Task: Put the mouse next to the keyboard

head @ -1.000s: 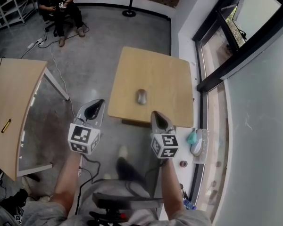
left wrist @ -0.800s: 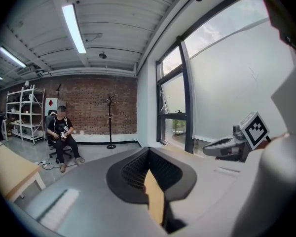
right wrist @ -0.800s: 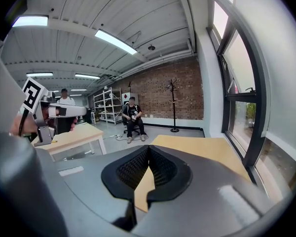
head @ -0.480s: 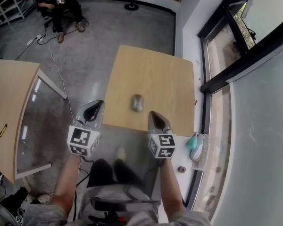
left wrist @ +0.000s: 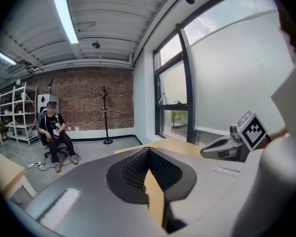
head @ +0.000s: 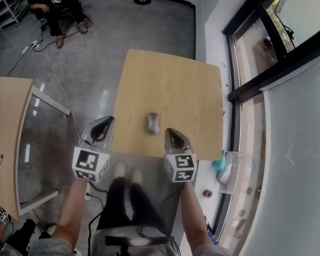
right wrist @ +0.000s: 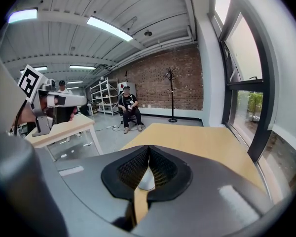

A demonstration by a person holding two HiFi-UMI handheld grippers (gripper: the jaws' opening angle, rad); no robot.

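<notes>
A grey mouse lies near the front edge of a small wooden table. No keyboard shows in any view. My left gripper hovers off the table's left front corner, its jaws shut and empty. My right gripper is over the front edge, just right of the mouse and short of it, jaws also shut with nothing held. In the right gripper view the mouse shows just ahead, through the gap below the closed tips. The left gripper view looks past the table at the room.
A second wooden table stands to the left across a strip of floor with cables. A person sits on a chair at the far left. A black window frame runs along the right, with small items on the floor below it.
Both grippers have come forward and down toward the table's front edge; the mouse now lies between their tips in the head view. Both stayed shut.
</notes>
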